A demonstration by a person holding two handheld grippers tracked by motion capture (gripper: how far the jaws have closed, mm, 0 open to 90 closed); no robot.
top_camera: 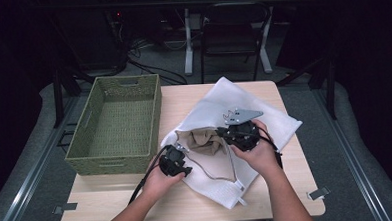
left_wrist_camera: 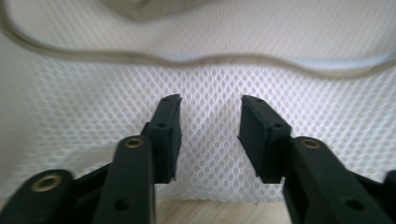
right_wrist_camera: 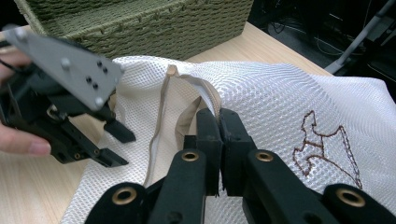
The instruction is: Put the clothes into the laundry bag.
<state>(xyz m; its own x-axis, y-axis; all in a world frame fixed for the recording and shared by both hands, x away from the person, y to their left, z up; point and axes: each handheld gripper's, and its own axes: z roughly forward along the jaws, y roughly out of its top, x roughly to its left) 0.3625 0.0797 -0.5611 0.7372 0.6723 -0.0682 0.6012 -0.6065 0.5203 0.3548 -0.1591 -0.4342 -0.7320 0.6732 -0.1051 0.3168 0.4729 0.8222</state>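
Two hand-held grippers are working at a white mesh laundry bag [top_camera: 245, 138] lying on the wooden surface [top_camera: 288, 196]. The right hand-held gripper [right_wrist_camera: 219, 121] is clenching its jaws tight on the bag's rim, pinching the beige-trimmed edge of the opening [right_wrist_camera: 205, 91] and holding it up a little; mesh with a brown stitched outline [right_wrist_camera: 327, 149] is spreading out to that gripper's right in its own view. In the high view the right hand-held gripper [top_camera: 225, 133] is sitting at the far side of the bag's mouth, with beige cloth [top_camera: 200, 140] showing inside the bag just beside it.

The left hand-held gripper [left_wrist_camera: 210, 135] is standing released, its jaws parted with nothing between them, pointing at the mesh just in front of its tips. Just beyond it the bag's zipper edge [left_wrist_camera: 210, 59] is running across as a wavy line. In the high view the left hand-held gripper [top_camera: 179, 150] is hovering at the near left corner of the bag's mouth, near the other gripper but apart from it.

Farther to the left of the left hand-held gripper, a green woven basket [top_camera: 93, 160] is standing on the surface, touching the bag's left edge.
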